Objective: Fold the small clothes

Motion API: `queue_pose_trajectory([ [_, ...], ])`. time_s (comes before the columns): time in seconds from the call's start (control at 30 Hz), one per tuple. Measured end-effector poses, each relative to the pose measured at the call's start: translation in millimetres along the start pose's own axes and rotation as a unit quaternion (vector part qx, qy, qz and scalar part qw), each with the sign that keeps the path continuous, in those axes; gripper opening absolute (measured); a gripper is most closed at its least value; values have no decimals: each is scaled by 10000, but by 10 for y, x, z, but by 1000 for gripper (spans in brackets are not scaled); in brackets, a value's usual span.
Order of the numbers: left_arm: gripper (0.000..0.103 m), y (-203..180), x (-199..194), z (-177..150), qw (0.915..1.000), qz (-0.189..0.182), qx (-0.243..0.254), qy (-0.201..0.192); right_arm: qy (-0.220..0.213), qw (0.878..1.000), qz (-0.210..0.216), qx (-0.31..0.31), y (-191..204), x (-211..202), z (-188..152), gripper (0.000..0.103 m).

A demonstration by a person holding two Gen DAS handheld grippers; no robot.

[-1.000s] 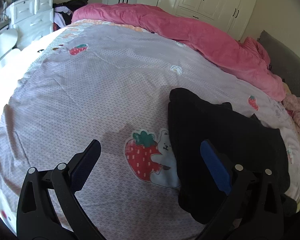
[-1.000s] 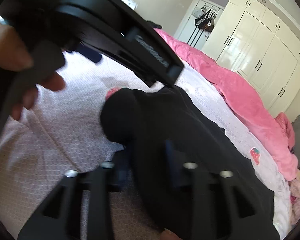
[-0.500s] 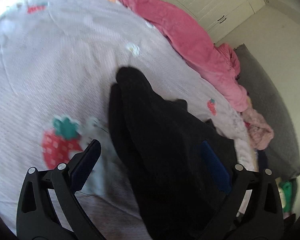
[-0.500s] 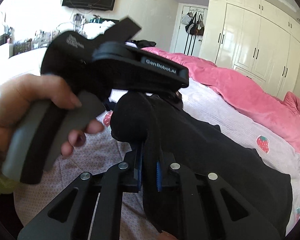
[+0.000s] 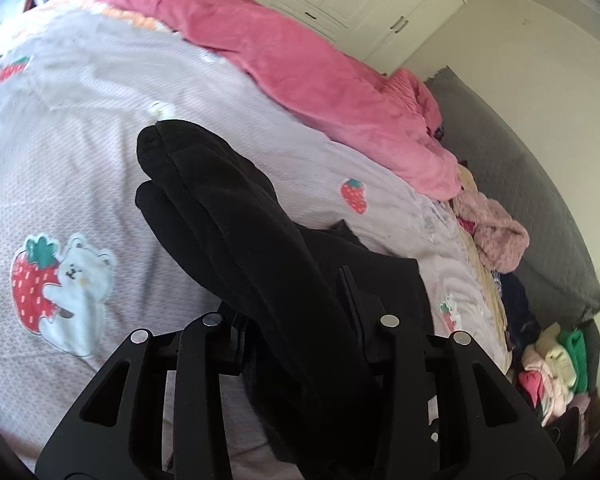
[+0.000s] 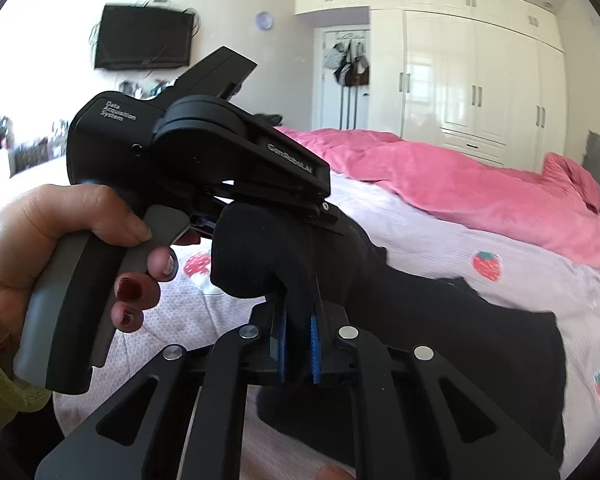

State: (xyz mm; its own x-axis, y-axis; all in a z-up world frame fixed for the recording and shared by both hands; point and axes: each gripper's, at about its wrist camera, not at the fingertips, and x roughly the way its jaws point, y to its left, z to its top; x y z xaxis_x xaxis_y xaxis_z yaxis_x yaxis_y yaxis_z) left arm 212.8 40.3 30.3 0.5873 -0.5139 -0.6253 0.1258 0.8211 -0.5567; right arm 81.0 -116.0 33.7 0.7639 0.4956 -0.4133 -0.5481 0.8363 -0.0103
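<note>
A black garment (image 5: 236,216) lies partly lifted over the lilac strawberry-print bedsheet (image 5: 80,128). My left gripper (image 5: 296,332) is shut on a thick fold of it; the cloth hides its pads. In the right wrist view my right gripper (image 6: 298,340) is shut on the black garment (image 6: 440,320), blue pads pinching a raised edge. The left gripper's body (image 6: 204,152), held by a hand, grips the same bunched end just above and to the left.
A pink duvet (image 5: 300,52) lies along the far side of the bed. A pile of clothes (image 5: 548,364) sits at the right by a grey headboard (image 5: 540,184). White wardrobes (image 6: 480,80) stand behind.
My left gripper has moved right onto the black garment and closed on it. My right gripper has closed on the garment's edge and lifted it off the sheet.
</note>
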Motion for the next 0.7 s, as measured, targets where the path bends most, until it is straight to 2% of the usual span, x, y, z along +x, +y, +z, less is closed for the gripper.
queue_pose_trajectory([
  [0.3, 28, -795, 235, -86, 9984, 12, 565, 92, -368, 9976, -277, 514, -491, -470, -162, 7],
  [0.7, 28, -1390, 819, -291, 9934, 277, 972, 547, -274, 9913, -632, 1123, -1092, -787, -495, 7],
])
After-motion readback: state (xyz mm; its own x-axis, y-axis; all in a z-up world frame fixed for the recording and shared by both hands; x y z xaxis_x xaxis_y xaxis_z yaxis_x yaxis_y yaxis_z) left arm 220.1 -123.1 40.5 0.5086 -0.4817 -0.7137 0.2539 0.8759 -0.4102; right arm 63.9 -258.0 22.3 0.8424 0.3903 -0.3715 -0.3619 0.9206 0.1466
